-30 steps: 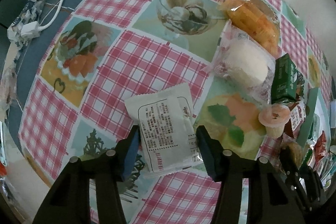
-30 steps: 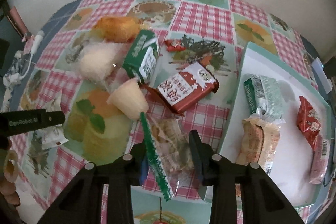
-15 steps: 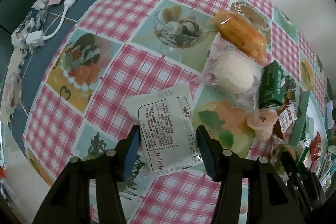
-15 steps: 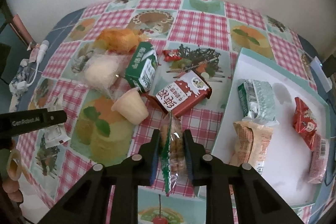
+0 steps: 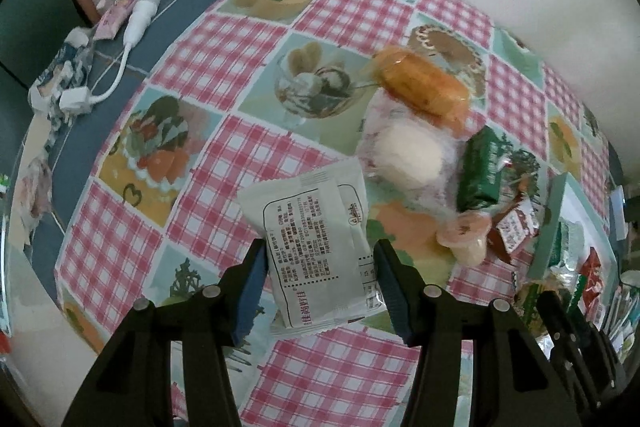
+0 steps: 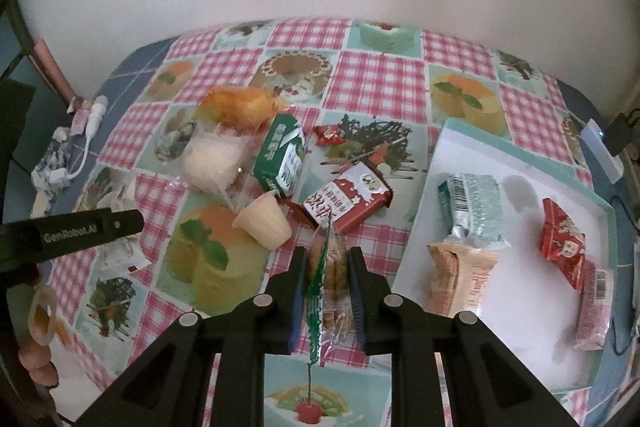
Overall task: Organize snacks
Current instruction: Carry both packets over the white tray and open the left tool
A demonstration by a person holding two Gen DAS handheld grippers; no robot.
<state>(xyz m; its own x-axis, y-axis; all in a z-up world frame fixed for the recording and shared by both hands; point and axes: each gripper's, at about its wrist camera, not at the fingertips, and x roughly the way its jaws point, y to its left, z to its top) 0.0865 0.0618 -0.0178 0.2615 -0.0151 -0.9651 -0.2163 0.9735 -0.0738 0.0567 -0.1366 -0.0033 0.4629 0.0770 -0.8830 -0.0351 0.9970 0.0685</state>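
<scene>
Checkered pink-and-white cloth covers the table (image 5: 224, 155) in the left wrist view. The left gripper (image 5: 320, 279) has its fingers partly open around a white snack packet (image 5: 316, 247); each blue pad presses one long edge, and the packet appears lifted clear of the cloth. At 2 o'clock from it lie a pale round bun in clear wrap (image 5: 412, 159) and an orange bread roll (image 5: 420, 87); at 3 o'clock are a green carton (image 5: 480, 175) and a small jelly cup (image 5: 464, 239).

In the right wrist view, the right gripper (image 6: 328, 279) has just been closing, and its fingers are now almost together, pinching a clear bag of biscuits with a green edge (image 6: 326, 279). The white tray (image 6: 516, 223) sits at 3 o'clock, already carrying a silver-green packet (image 6: 472, 211), a beige packet (image 6: 456, 275) and a red packet (image 6: 564, 243). A red-and-white carton (image 6: 348, 203) lies at 12 o'clock, just beyond the fingers.

I think the risks are these. The white packet is held only by its soft edges, so it may buckle and slip out when the hand swings toward the tray. The biscuit bag is squeezed hard; the biscuits may crack, or the smooth film may slide out downward. Both hands probably go to the same tray, so they may collide.
</scene>
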